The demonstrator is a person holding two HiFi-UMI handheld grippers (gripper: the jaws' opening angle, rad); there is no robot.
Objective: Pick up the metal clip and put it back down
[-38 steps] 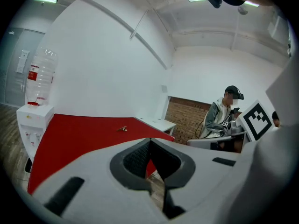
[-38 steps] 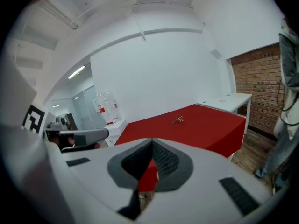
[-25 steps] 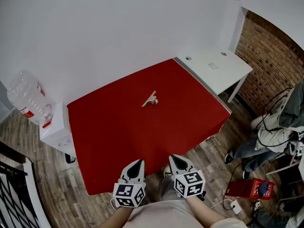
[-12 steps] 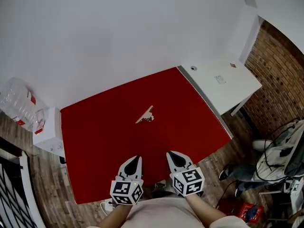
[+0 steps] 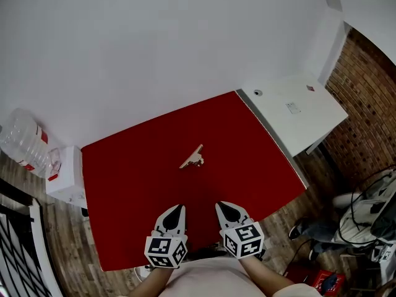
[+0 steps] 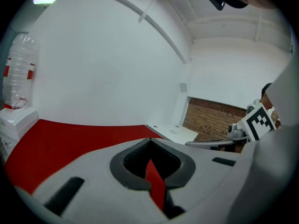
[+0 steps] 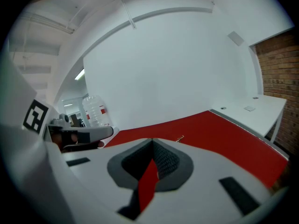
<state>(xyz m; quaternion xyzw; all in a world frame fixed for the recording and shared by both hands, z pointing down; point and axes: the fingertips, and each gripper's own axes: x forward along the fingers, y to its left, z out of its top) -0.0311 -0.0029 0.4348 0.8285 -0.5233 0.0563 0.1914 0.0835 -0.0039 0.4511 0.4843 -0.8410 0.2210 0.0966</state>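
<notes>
Both grippers moved forward since 1 s ago: they were short of the red table [image 5: 136, 184], now their tips sit over its near edge. View shifted too; the seated person at right is mostly out of frame.

Left to right:
- Clear water bottle [image 5: 18, 142] upended on a white dispenser [image 5: 65, 175], left of the table. Contents: can't tell.
- Left gripper [image 5: 177, 208]: jaws pressed together, nothing between them, only red tabletop showing through the gap behind the tips.
- Metal clip [image 5: 192, 158]: 1 small, slim, pale metallic piece lying flat near the table's centre, well ahead of both grippers, untouched. Long axis runs diagonally, near-left to far-right in the head view. Which end leads: too small to tell.
- Right gripper [image 5: 221, 205]: jaws also pressed together, empty. Its view shows the clip as a small sliver just past the tips.
- White desk [image 5: 297, 113] butts against the table's right edge; brick wall [image 5: 365, 104] behind it.
</notes>
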